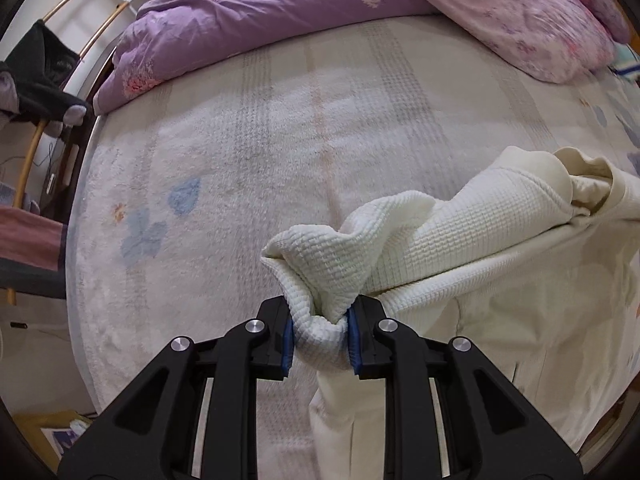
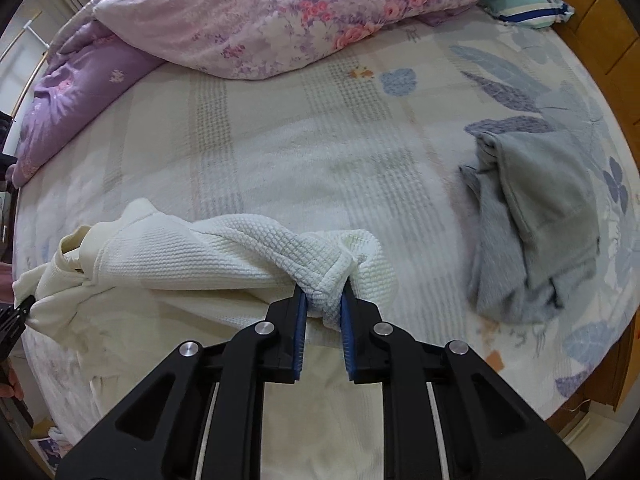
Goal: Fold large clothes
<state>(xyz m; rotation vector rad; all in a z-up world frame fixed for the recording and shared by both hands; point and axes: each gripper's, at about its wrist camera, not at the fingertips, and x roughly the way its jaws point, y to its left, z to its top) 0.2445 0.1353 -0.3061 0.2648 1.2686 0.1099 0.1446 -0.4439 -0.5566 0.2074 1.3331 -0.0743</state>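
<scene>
Cream waffle-knit garment (image 1: 460, 240) stretched between left hand-held gripper (image 1: 320, 336) and right hand-held gripper (image 2: 324, 312), both clamped on bunched corners; long axis runs gripper to gripper above bed (image 2: 280, 152).

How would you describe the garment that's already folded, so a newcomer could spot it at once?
Start from the bed with the pale leaf-print cover and the purple floral quilt bunched at its far side. Near the right edge lies the grey garment, folded into a compact stack. It alone lies free, unlike the cream waffle-knit garment held up by the right gripper and left gripper.
</scene>
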